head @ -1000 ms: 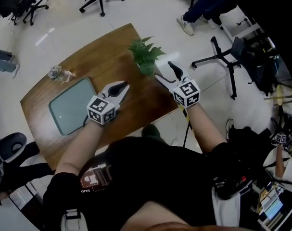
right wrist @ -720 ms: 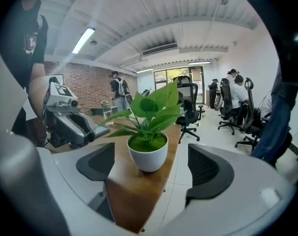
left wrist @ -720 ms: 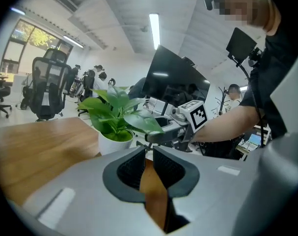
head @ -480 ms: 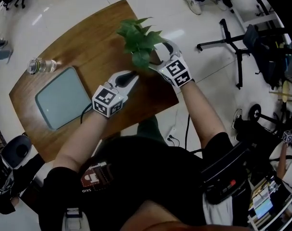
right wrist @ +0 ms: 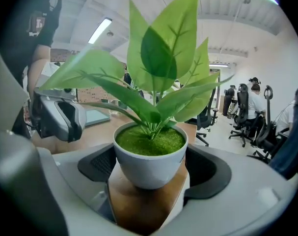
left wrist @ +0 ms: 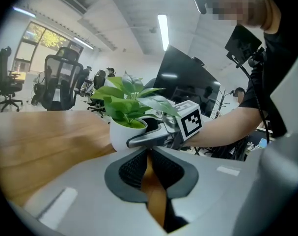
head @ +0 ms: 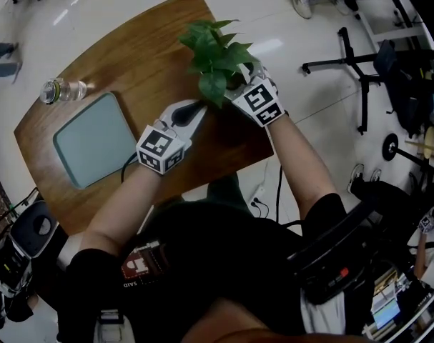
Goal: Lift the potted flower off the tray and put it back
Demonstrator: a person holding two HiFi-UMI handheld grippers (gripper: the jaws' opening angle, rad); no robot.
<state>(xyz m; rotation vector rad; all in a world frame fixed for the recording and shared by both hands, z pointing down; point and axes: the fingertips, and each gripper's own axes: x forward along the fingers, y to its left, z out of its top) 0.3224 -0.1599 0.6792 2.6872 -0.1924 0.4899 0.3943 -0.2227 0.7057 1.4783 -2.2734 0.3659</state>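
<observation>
The potted flower [head: 218, 54] is not on the tray. It stands on the bare wood of the table [head: 131, 56], hard by the right edge and up towards the far right corner. The grey-green tray [head: 95, 141] lies well apart from it, over towards the left end, and a clear water bottle [head: 63, 90] lies on its side near the far left corner.

The right gripper [head: 239, 83] has its jaws spread wide around the white pot. They have just been closing in on it, and the pads now look to be against its two sides. The pot's base is down on the wood, and the green leaves rise over the gripper.

The left gripper [head: 194, 111] is just beside the pot, on its left. Its jaws are nearly together, with nothing between them but a sliver of table showing through the slit. It points across at the pot and at the other gripper.
</observation>
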